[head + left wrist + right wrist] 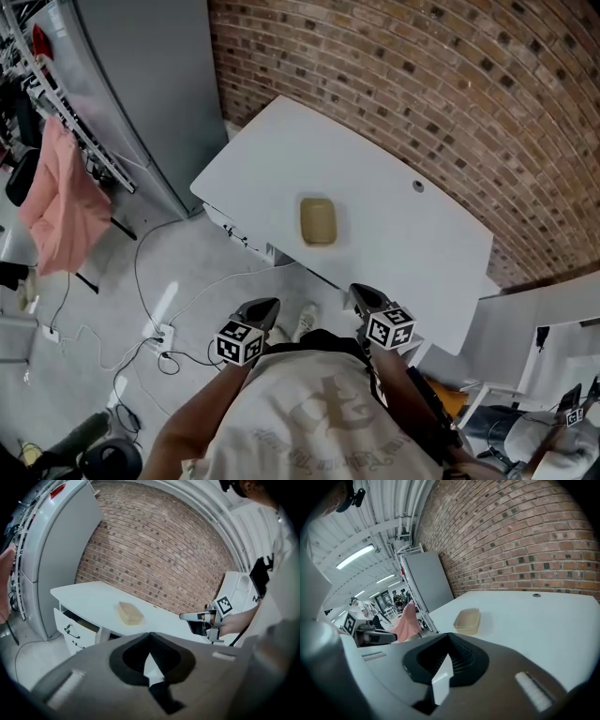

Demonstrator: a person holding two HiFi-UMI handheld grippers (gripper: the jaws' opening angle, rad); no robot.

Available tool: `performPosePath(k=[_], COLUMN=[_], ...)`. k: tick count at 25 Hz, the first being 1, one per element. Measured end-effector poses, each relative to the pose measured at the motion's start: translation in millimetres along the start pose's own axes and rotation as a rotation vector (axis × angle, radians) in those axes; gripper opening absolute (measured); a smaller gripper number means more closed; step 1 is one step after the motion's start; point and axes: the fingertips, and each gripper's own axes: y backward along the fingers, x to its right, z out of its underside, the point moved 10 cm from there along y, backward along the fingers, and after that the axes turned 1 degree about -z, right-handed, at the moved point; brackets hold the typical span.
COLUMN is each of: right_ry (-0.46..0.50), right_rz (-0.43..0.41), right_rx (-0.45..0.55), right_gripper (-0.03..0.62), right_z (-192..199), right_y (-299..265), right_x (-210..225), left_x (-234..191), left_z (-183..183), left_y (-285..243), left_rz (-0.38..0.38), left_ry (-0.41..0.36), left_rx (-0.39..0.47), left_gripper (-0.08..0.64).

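We hold the left gripper (265, 305) and the right gripper (361, 292) side by side, just short of the front edge of the worktop (394, 244), with both pointing toward it. Neither gripper touches the worktop.

Left gripper: the jaws are fully closed, tip against tip, and nothing sits between them. Right gripper: same condition, jaws pressed together and empty (each gripper view shows only the dark pad recess behind the closed tips).

The thing nearest both grippers is a shallow tan tray (318, 221). It lies flat on the worktop near the front edge, about midway along the worktop's length. It is apart from both grippers and ahead of the gap between them. We cannot tell from any view whether it holds anything.

Around the worktop:
- A small round grommet (418, 186) sits in the worktop surface toward the rear edge.
- A drawer (70, 625) under the left end of the worktop stands slightly open.
- A brick wall (422, 84) runs directly behind the worktop.
- A tall grey cabinet (150, 84) stands to the left of the worktop.
- A pink cloth (61, 202) hangs on a rack further left of the worktop, beyond the cabinet.
- A power strip (159, 335) with loose cables lies on the floor in front of the worktop's left end.
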Motion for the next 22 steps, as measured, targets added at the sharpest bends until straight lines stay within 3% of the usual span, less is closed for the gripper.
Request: performPosePath(k=[4,22], right_ry=[-0.022,-0.058], right_rz=[0.001,-0.045], right_rx=[0.013,0.050], right_gripper=[0.008,0.008], right_z=[-3.9,-64.7], right_y=[-8.0,-93.8], right_x=[10.1,84.2], left_x=[-7.2,-68.7], left_z=[-4.3,-95.4], left_y=[-8.8,-89.0], left_rz=[-0.011,-0.067], left_ry=[-0.001,-0.026], left_rx=[-0.015,-0.028], left_gripper=[0.003,0.003])
